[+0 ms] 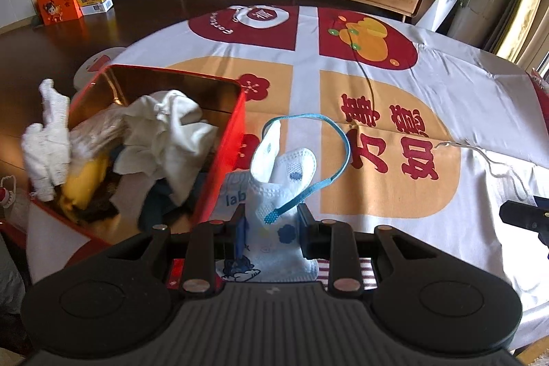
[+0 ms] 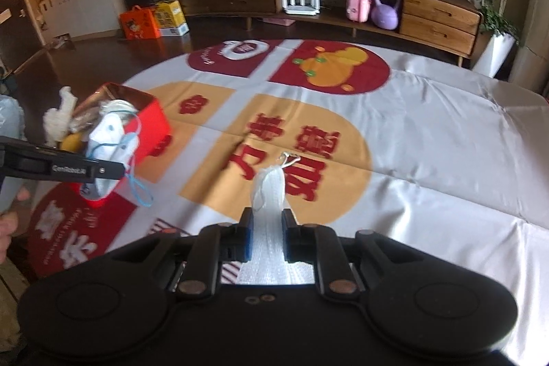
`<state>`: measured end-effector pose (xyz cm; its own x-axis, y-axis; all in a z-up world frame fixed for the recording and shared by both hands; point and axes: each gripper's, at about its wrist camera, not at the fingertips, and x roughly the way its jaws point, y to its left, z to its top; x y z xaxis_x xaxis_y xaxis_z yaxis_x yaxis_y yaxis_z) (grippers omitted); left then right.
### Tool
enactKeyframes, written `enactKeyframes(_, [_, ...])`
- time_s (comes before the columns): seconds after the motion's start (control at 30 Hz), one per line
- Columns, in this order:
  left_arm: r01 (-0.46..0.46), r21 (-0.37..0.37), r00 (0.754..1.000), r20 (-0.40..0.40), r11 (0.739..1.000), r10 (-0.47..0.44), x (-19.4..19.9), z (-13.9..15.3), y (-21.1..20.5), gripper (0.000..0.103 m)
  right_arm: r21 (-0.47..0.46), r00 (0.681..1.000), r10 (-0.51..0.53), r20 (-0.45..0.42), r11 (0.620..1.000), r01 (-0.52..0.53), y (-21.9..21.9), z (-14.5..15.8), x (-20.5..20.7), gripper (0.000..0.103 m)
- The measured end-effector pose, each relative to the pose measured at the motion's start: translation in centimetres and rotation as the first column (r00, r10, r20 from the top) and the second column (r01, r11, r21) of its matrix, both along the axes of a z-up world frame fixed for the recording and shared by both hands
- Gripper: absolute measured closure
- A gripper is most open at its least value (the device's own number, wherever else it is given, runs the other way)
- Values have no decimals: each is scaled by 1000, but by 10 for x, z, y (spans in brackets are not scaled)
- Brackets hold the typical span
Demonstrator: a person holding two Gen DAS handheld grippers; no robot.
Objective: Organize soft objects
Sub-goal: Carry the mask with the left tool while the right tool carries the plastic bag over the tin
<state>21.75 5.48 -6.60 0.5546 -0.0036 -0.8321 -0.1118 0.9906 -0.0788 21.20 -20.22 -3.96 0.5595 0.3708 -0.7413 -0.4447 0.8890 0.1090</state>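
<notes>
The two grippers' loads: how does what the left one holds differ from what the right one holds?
The left gripper pinches a face mask printed with blue shapes, trailing a blue strap; the right gripper pinches a plain white mesh pouch with a thin white drawstring. The mask spreads open and wide; the pouch is narrow and bunched. Both are soft, whitish and clamped upright.

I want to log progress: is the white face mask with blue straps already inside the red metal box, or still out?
Still out. The white face mask with blue straps is clamped in the left gripper, beside the red metal box, not inside it.

Black tool (image 1: 272, 228), blue pads (image 1: 242, 234), copper rivets
</notes>
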Motion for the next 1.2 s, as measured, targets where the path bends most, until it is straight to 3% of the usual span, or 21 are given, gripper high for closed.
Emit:
enactKeyframes(0.47, [0,-22,998,69,1000,2,-42,39,42,74,25,995,100,26,995,-100,64,32,-28,88])
enactKeyframes(0.67, [-10,6,996,91,1000,10,-55,50,66,74,44,989,143,30,989,-145,97,39,-34,88])
enactKeyframes(1.2, [-74,58,991,117,996,67,-45,69,136,74,72,969,244,45,967,-246,190,49,-27,86])
